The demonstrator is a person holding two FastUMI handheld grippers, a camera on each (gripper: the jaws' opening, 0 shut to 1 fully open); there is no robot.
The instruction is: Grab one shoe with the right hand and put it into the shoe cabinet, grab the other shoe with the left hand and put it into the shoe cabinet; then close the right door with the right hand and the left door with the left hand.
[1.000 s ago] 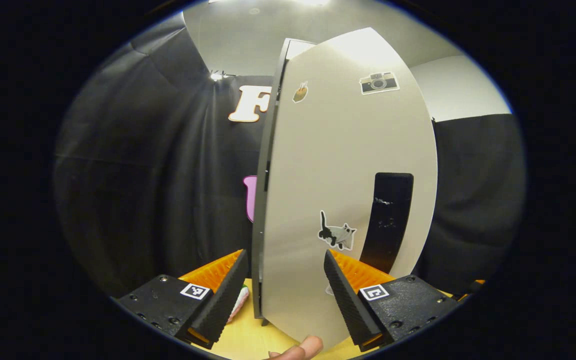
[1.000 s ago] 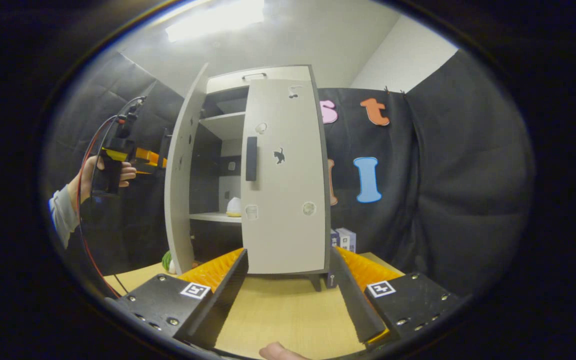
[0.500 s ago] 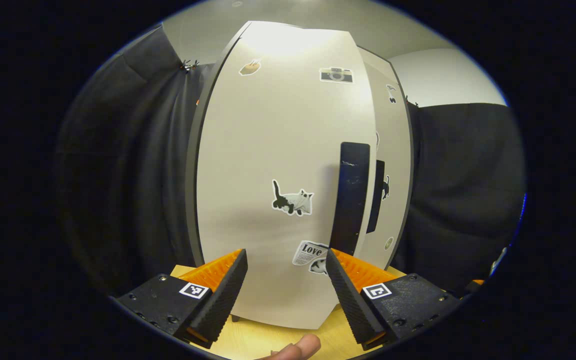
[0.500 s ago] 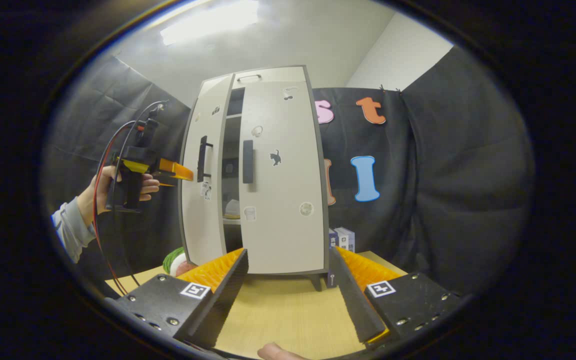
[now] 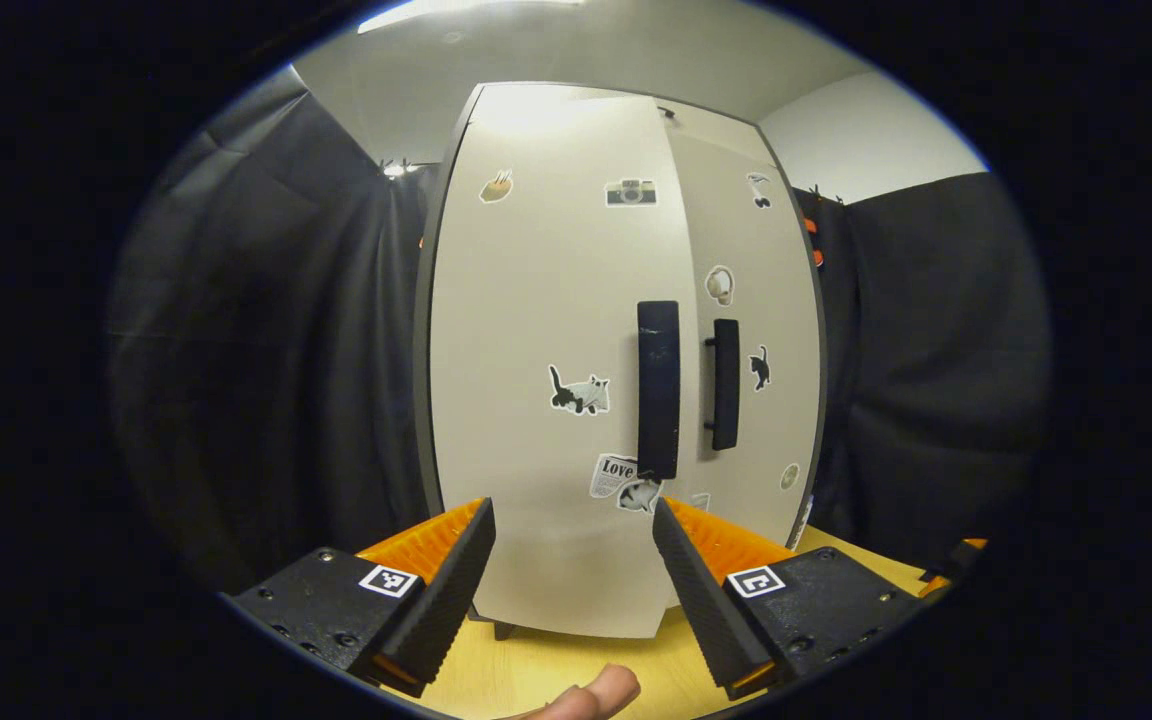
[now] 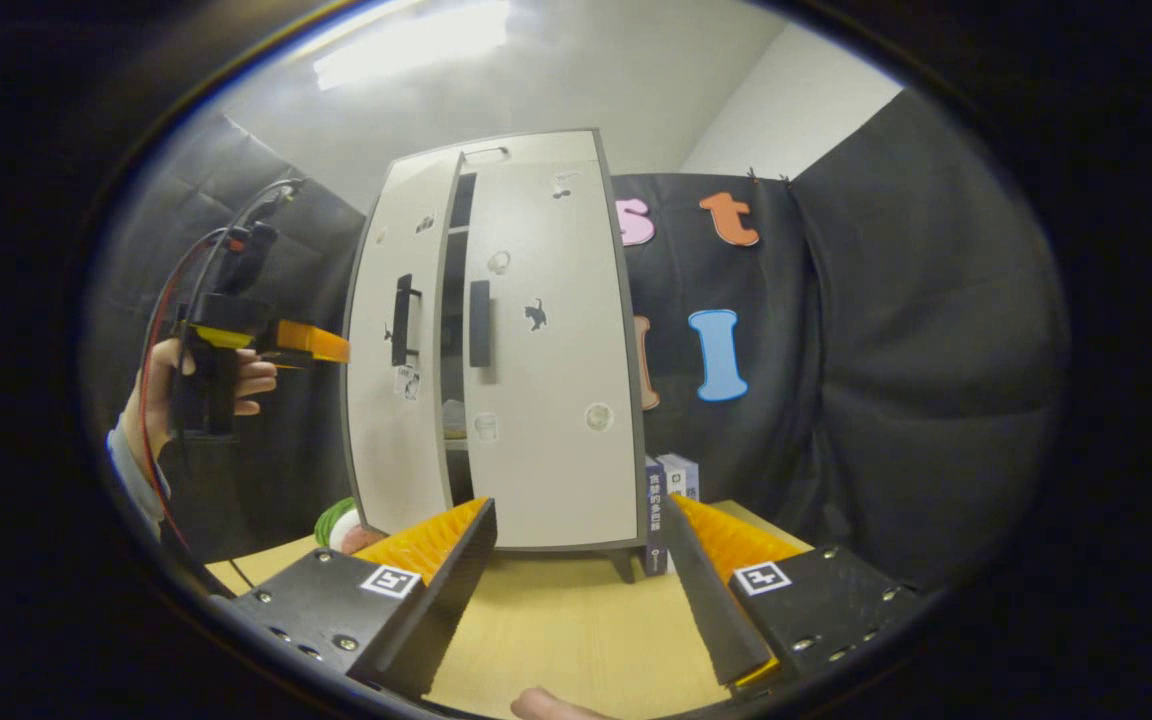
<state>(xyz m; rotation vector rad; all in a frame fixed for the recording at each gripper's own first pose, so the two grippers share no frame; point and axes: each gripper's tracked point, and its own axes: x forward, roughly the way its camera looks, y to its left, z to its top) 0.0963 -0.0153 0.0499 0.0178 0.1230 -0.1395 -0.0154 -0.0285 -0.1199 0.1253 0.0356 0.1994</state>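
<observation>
- Black cloth lines the booth behind a pale cabinet [image 6: 496, 340] that stands upright on a wooden table [image 6: 576, 630].
- Right gripper view: the right door [image 6: 546, 350] lies flat against the cabinet front, its dark handle [image 6: 479, 322] near the inner edge.
- Same view: the left door [image 6: 401, 340] stands slightly ajar, with a narrow dark gap between the two doors; a shelf edge and something pale on it show through the gap, too small to tell what it is.
- Left gripper view: the left door [image 5: 551, 360] faces the camera, stickers on it and its handle [image 5: 658, 390] just beside the right door's handle [image 5: 726, 370].
- Left gripper [image 5: 570, 570]: fingers wide apart, holding nothing, set just in front of the lower part of the left door; whether they touch it I cannot tell.
- In the right gripper view that gripper [image 6: 311, 342] is held by a hand [image 6: 171, 385] to the left of the cabinet, its tips near the left door's outer face.
- Right gripper [image 6: 576, 580]: fingers wide, empty, low over the table, well short of the cabinet.
- Two small boxes [image 6: 666, 490] stand on the table at the cabinet's right foot, and a green and red thing [image 6: 341, 525] lies at its left foot.
- Shoes: cannot be made out.
</observation>
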